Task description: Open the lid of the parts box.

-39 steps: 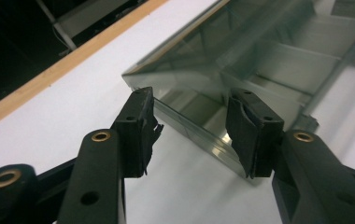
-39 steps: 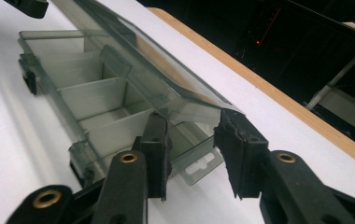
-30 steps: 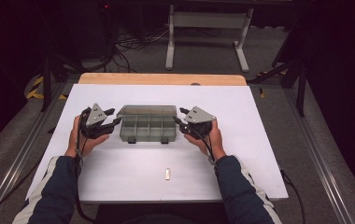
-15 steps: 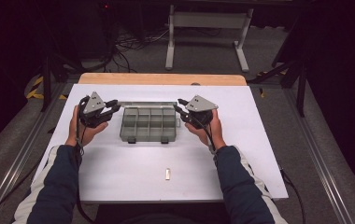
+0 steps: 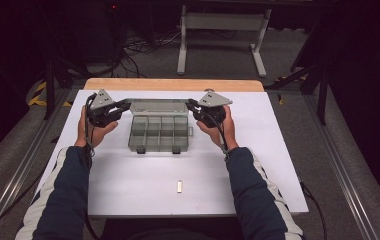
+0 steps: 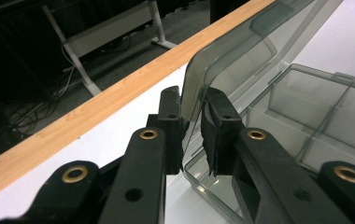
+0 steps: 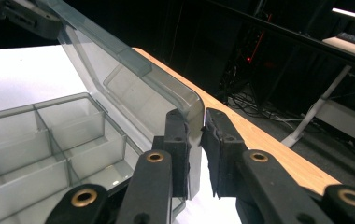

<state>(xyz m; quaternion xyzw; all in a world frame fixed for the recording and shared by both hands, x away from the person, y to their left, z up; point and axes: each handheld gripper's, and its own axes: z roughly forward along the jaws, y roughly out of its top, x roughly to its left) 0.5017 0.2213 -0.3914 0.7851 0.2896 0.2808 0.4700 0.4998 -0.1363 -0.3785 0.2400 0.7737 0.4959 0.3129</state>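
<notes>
A clear grey plastic compartment box (image 5: 159, 133) sits on the white tabletop (image 5: 128, 180), toward the far side near the pale wooden strip (image 5: 173, 84) along the back edge. Its translucent hinged lid (image 5: 159, 106) stands raised behind the open tray, and the divided compartments look empty from above. The left gripper (image 5: 123, 105) has the lid's left corner between its black jaws, which have just been closing and now pinch the plastic edge, as the left gripper view shows (image 6: 192, 135). The right gripper (image 5: 192, 106) holds the opposite corner the same way, jaws just drawn in and clamped on the lid's rim (image 7: 195, 149). A small pale rectangular piece (image 5: 179, 186) lies alone on the tabletop, well apart from the box, nearer the person.
</notes>
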